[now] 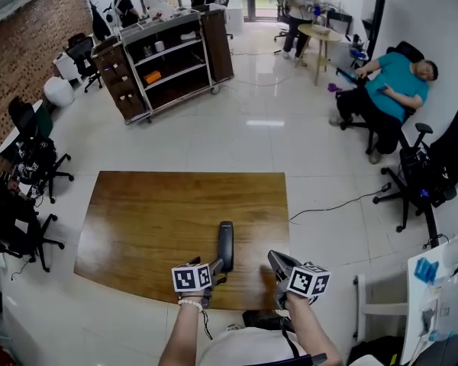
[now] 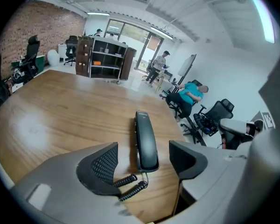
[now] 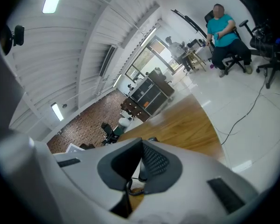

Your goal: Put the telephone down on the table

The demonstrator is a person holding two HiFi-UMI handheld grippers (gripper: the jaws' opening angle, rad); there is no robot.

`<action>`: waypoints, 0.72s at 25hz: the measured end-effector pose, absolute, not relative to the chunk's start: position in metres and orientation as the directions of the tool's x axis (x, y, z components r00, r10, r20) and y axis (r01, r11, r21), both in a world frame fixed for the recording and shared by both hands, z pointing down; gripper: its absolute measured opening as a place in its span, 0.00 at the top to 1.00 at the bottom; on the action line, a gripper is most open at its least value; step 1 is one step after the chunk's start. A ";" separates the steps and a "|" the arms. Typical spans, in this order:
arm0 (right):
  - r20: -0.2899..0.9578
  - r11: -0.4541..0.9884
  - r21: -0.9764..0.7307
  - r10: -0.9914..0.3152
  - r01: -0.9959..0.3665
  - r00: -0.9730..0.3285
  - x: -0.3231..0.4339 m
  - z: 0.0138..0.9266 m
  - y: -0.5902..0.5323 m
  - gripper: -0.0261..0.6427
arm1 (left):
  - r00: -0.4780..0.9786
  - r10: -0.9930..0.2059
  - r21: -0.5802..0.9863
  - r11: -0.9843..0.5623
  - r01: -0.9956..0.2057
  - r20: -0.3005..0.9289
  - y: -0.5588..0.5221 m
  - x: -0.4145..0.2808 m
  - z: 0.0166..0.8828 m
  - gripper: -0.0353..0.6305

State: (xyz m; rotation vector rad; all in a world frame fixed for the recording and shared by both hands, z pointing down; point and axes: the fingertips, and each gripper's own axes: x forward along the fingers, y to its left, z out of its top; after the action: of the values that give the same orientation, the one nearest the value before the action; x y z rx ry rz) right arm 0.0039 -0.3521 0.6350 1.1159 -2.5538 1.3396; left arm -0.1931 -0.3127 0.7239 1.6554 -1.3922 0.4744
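A black telephone handset [image 1: 226, 244] lies flat on the brown wooden table [image 1: 153, 219], near its front edge, with its length running away from me. In the left gripper view the handset [image 2: 146, 141] rests on the wood, and its coiled cord [image 2: 130, 186] trails toward me. My left gripper [image 1: 216, 271] hovers just behind the handset's near end. It is open [image 2: 143, 149], and its fingers stand on either side of the handset without touching it. My right gripper [image 1: 276, 259] is at the table's front right corner. Its pads meet [image 3: 141, 146] and I see nothing held.
A dark shelving cart [image 1: 168, 59] stands on the tiled floor beyond the table. Office chairs [image 1: 30, 166] crowd the left side. A person in a teal shirt [image 1: 389, 90] sits at the right next to another chair [image 1: 427, 174]. A cable [image 1: 328, 208] lies on the floor.
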 end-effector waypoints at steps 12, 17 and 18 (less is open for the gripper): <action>0.343 0.415 -0.660 -0.575 -0.626 -0.743 -0.016 0.607 -0.258 0.95 | 0.208 -0.768 0.451 0.117 -0.885 0.606 -0.222 -0.230 0.675 0.94; 0.407 0.395 -0.632 -0.563 -0.667 -0.719 -0.005 0.623 -0.211 0.95 | 0.260 -0.778 0.489 0.069 -0.870 0.572 -0.191 -0.207 0.662 0.94; 0.414 0.396 -0.628 -0.559 -0.670 -0.719 -0.004 0.624 -0.205 0.95 | 0.263 -0.784 0.488 0.058 -0.871 0.563 -0.188 -0.203 0.658 0.94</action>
State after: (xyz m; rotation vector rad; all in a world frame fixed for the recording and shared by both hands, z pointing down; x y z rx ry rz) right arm -0.0041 -0.2048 0.6240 1.1110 -2.5081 1.2264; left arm -0.2026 -0.1883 0.6580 1.7270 -1.5264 0.1357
